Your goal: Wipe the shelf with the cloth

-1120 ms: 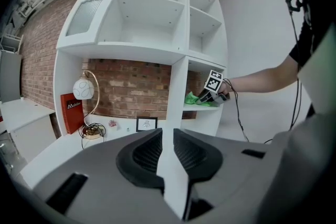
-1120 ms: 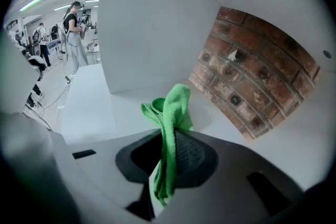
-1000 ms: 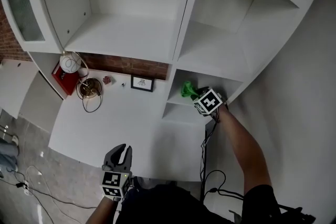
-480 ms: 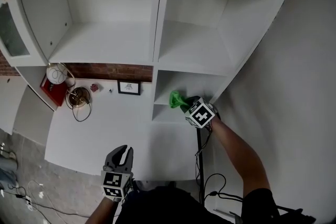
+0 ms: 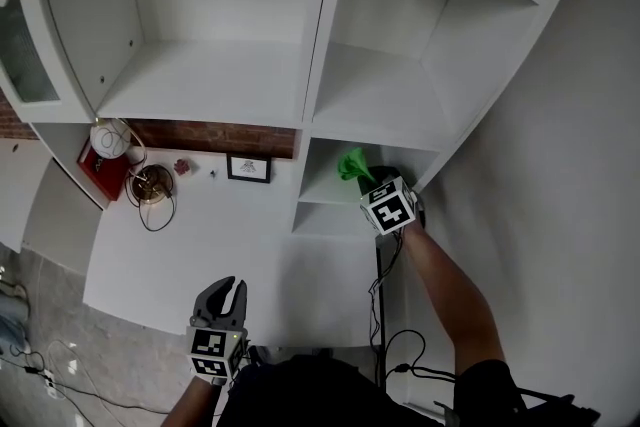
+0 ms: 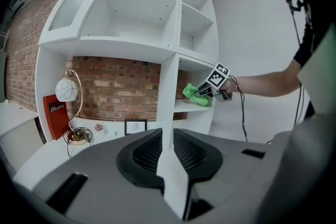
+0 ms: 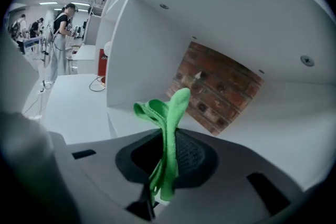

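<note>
Since half a second ago the right gripper (image 5: 372, 183) has slid a touch to the right along the low compartment, and its green tuft now points further in towards the back wall. The left one has barely budged.

Big picture first: the white shelving unit (image 5: 320, 65) fills the upper view, with its tall open bays bare apart from something pale on the top right board. Below it is the white counter (image 5: 200, 235). The action is on the low right-hand shelf (image 5: 325, 187), under the bigger bays.

The right gripper reaches into that compartment, jaws clamped tight on the green cloth (image 5: 352, 163). The cloth is bunched, and its free end stands up ahead of the jaws. Whether it is pressing on the board, I can't quite say.

The left gripper (image 5: 225, 287) hangs low by the counter's near edge, its jaws slightly parted with nothing between them.

Progress? I'd call it mid-wipe on this one shelf. No dirt shows, so what's already clean is anyone's guess, and the boards above look like work still to come.

A small framed picture (image 5: 249, 168) stands at the back of the counter.
</note>
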Demonstrator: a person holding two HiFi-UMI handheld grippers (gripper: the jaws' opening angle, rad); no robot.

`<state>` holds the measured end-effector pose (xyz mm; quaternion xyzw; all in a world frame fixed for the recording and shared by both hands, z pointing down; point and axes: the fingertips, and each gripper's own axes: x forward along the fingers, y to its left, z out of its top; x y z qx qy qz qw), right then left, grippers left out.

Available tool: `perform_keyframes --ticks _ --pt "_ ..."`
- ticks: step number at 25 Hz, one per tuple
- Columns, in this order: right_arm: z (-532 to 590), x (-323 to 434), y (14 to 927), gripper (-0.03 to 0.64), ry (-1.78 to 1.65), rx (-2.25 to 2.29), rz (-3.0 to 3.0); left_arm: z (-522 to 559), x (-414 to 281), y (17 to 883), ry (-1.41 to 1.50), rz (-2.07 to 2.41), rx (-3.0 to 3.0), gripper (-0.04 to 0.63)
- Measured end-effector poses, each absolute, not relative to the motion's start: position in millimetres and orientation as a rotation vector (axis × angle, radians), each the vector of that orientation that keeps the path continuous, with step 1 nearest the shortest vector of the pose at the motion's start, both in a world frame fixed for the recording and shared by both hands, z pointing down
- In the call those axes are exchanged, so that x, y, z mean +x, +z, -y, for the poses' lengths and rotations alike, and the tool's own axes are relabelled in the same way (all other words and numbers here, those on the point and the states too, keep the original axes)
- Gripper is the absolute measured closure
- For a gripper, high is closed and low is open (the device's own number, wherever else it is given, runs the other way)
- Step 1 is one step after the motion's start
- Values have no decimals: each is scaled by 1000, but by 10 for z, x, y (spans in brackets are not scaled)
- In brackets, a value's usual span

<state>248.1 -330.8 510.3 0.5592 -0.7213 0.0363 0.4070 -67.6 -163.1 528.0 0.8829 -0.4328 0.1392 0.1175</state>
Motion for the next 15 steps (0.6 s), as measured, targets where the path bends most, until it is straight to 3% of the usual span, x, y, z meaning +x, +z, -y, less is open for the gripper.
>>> perform_keyframes --ticks 15 --pt "4221 3185 5348 571 -2 1334 1210 1603 -1735 5483 326 1485 2375 531"
